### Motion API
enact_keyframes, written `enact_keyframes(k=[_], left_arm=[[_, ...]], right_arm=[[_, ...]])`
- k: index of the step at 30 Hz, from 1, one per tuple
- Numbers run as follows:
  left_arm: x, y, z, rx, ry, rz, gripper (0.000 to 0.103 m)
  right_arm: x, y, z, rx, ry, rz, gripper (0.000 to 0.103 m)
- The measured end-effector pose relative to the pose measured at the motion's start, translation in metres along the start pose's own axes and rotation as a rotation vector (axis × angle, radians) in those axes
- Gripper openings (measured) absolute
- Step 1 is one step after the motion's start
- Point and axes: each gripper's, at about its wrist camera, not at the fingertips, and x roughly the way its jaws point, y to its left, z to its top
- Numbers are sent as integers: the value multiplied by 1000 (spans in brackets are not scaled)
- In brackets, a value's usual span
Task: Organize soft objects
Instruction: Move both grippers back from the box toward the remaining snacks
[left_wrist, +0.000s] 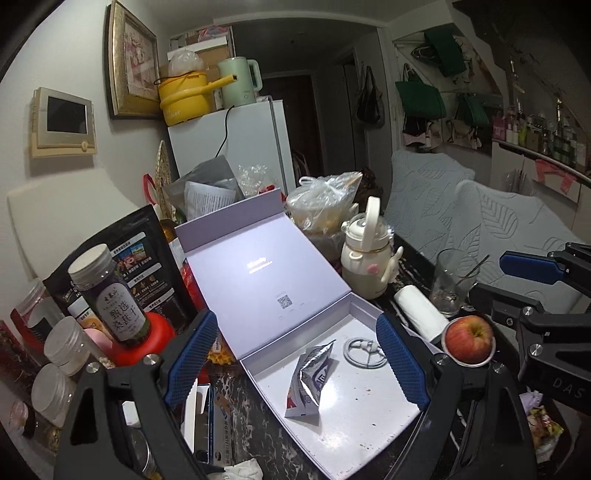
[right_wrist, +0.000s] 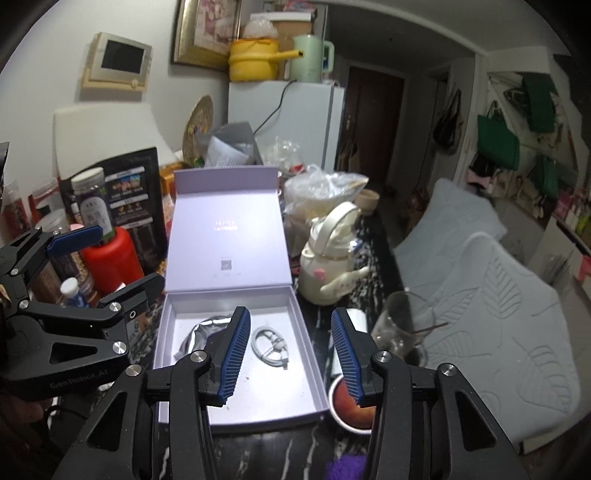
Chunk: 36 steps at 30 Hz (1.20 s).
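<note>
Foil pouch (left_wrist: 308, 380) lies boxed; both grippers hover empty.

It was a small lived-in home: a white fridge (left_wrist: 236, 144) carried a yellow pot (left_wrist: 184, 98) and a kettle (left_wrist: 238, 81), a framed picture (left_wrist: 133, 62) hung nearby, and green bags (left_wrist: 421, 99) hung beside a sofa (left_wrist: 480, 221).

On my left tongs (right_wrist: 77, 236) body I read "GenRobot.AI". My right tongs (left_wrist: 532, 266) body shows "DAS". The jar (left_wrist: 107, 295) label has Chinese characters "甄选桑葚干". The box lid (left_wrist: 258, 273) carries a QR code; its small print is unreadable.
</note>
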Motion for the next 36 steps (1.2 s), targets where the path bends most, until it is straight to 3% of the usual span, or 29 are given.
enact_keyframes(k=[6,8,14,28,36], left_arm=[[-35,-5,0,8,-49,-23,91],[-45,-8,-1,10,-67,-20,102],[-70,-12,-7,6,-98,-44,103],[-122,-38,-39,73,-151,-154,103],[-142,-57,-65,114,-143,-270,102]], right_arm=[[-43,-1,-8,5,-54,-29,61],[-55,-2,-12,4,-67,-37,70],[-86,-6,-22,-8,-111,-80,80],[-141,-9,-66,32,-129,-115,86],[-168,-6,-104,59,-96,-146,86]])
